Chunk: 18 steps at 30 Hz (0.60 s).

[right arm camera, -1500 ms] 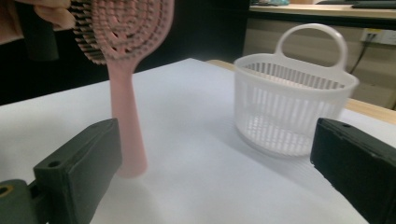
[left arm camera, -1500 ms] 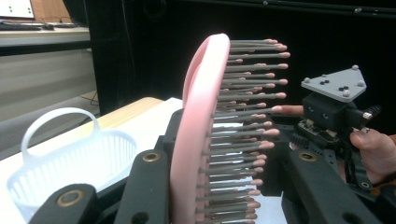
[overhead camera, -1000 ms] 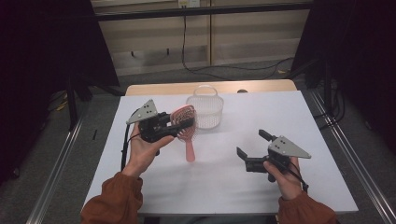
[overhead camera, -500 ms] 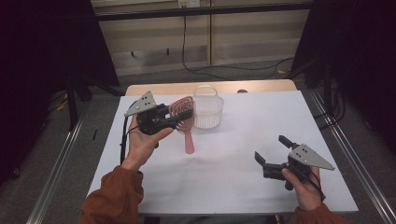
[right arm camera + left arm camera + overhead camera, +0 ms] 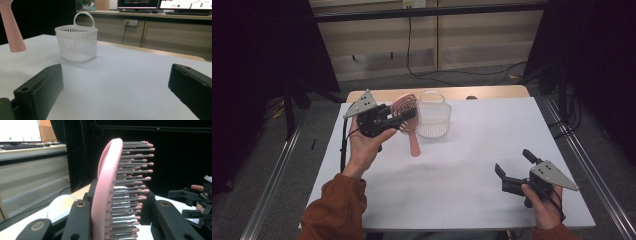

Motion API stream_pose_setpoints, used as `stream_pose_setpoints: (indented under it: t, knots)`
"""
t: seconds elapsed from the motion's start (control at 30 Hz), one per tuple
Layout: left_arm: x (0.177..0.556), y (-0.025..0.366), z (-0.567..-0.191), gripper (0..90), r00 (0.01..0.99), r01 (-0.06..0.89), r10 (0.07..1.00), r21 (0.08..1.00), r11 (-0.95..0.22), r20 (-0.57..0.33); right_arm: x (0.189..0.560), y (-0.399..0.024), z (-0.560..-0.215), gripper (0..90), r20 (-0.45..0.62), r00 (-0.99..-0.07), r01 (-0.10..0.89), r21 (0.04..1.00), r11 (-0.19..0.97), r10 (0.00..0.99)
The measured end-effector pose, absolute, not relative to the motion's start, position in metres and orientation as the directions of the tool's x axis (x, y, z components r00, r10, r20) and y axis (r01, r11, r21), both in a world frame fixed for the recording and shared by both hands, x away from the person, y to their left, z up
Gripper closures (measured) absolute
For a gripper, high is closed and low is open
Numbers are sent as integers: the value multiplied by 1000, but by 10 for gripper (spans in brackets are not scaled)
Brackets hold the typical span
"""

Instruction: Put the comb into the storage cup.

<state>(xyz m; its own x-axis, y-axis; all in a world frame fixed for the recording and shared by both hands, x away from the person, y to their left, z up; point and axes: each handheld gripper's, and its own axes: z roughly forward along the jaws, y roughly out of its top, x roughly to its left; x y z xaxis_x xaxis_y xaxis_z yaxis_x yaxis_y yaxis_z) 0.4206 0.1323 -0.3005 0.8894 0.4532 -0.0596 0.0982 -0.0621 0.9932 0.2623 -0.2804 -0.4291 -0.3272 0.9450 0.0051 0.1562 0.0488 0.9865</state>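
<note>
Left gripper (image 5: 404, 116) is carrying the pink hairbrush (image 5: 408, 121) toward the white basket (image 5: 433, 117).

Jaws are clamping the brush head, handle hanging just left of the basket (rim close); the person should lift clear before lowering in. Right gripper (image 5: 517, 169), gaping and empty, is waiting well away from the basket.

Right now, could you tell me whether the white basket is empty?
Cannot tell; the white basket stands upright, and its slatted wall hides the bottom.
</note>
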Motion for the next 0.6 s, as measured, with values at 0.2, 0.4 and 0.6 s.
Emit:
stream_pose_setpoints:
  t: [0.2, 0.4, 0.6]
  knots:
    - [428, 128, -286, 642, 887, 91, 459, 994, -66, -51, 262, -279, -430, 0, 21, -369, 150, 988, 38, 929]
    - [437, 127, -276, 642, 881, 80, 471, 996, -47, -49, 262, -280, -430, 0, 29, -363, 156, 987, 30, 931]
    - [444, 127, -266, 642, 880, 59, 474, 998, -35, -36, 262, -279, -430, 0, 23, -364, 153, 988, 36, 931]
